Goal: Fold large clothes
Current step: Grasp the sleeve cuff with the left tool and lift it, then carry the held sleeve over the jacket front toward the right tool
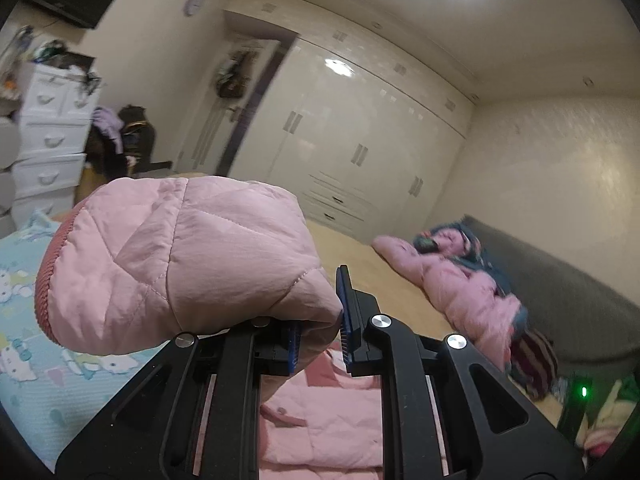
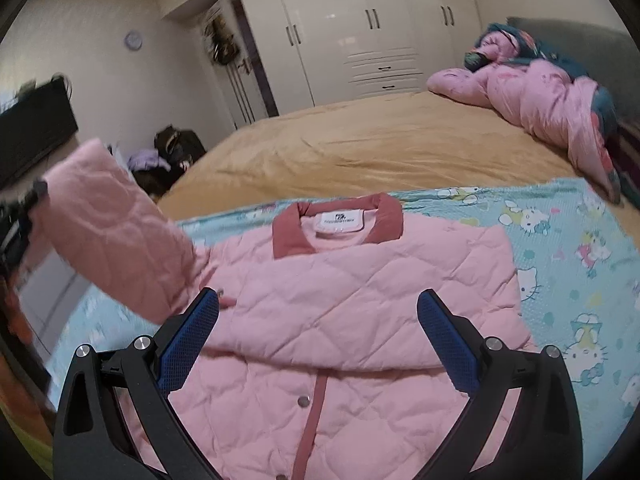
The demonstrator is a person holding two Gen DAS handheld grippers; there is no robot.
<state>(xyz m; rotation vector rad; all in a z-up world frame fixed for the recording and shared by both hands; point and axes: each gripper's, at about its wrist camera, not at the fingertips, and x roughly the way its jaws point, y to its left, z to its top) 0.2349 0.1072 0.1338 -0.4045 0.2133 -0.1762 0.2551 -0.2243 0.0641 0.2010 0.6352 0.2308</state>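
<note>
A pink quilted jacket (image 2: pixel 340 280) with a darker pink collar (image 2: pixel 288 232) lies front up on a blue cartoon-print sheet (image 2: pixel 580 280) on the bed. One sleeve (image 1: pixel 180 256) is lifted off the bed, its ribbed cuff to the left in the left wrist view. My left gripper (image 1: pixel 320 320) is shut on that sleeve's fabric. In the right wrist view the raised sleeve (image 2: pixel 108 232) slants up to the left gripper (image 2: pixel 16 220) at the left edge. My right gripper (image 2: pixel 318 312) hovers over the jacket's chest, open, with nothing between its pads. The other sleeve lies folded across the front.
A heap of pink and dark bedding (image 2: pixel 540 92) lies by the grey headboard (image 1: pixel 560 288) at the far side of the tan bedspread (image 2: pixel 360 144). White wardrobes (image 2: pixel 360 32) line the far wall. White drawers (image 1: pixel 52 140) and dark bags (image 2: pixel 176 144) stand on the floor past the bed.
</note>
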